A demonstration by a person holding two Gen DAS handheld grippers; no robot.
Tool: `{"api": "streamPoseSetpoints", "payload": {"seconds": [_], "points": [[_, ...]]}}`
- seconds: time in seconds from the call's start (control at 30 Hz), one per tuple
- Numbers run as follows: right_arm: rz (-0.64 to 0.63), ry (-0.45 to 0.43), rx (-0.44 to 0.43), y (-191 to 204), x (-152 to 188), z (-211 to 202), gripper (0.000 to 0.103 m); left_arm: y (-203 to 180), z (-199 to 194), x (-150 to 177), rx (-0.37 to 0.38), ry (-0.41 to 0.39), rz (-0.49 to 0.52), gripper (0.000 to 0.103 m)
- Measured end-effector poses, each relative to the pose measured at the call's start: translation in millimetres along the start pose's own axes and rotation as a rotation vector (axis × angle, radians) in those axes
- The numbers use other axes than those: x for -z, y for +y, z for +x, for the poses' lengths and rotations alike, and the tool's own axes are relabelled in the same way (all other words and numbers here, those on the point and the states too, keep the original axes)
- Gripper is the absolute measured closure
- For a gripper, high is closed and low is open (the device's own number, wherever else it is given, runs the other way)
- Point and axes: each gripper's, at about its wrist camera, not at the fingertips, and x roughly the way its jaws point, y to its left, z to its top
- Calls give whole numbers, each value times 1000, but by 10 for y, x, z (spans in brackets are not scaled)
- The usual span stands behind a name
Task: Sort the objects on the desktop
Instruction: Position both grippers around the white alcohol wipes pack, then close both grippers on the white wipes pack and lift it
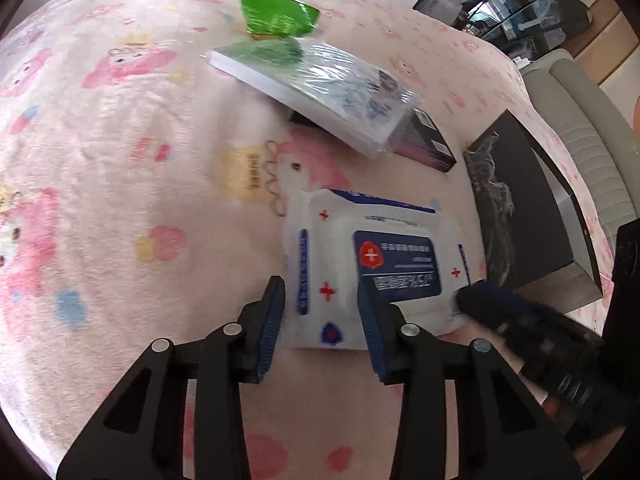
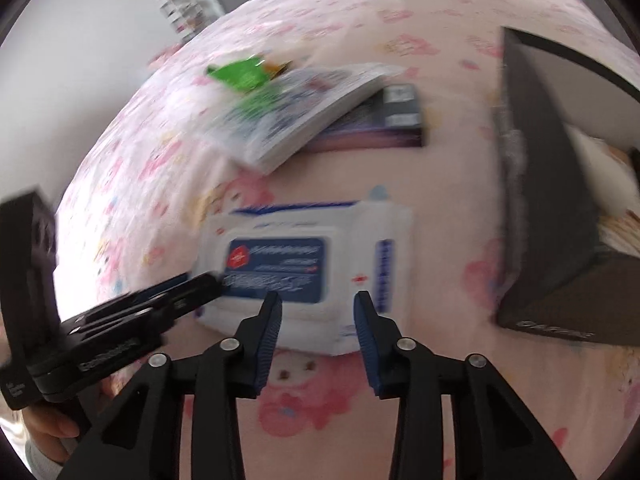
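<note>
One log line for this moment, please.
left gripper: open, over wipes pack | right gripper: open, same pack | neither has gripped it | dark box alongside

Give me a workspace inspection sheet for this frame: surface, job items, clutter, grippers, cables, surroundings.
Surface: pink cartoon-print blanket covers the whole work area.
Job's things: wet wipes pack lies flat nearest both grippers; plastic-wrapped book leans tilted on a dark purple box; green packet beyond the book; open black box to the right of the pack.
Clutter: nothing seen beyond those items.
Grippers: left gripper open, over the near edge of the pack, nothing clamped; right gripper open, likewise at the pack's near edge.
Cables: nothing seen.
Surroundings: glass shelves and a grey chair past the blanket's edge; shelving blurred in the right wrist view.
</note>
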Motion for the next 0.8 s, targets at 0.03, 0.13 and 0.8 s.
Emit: {"api": "streamPoseSetpoints", "payload": {"seconds": [0.03,0.13,0.8], "points": [[12,-5,25,-49,-21,-8,55,21,-5,-5,4,3,-3,65],[61,15,67,-237,-56,20,37,39,5,-20,15,12,-3,65],[30,15,-122,-118,206,-114,68,-247,-126,225,66,32,61,70]]}}
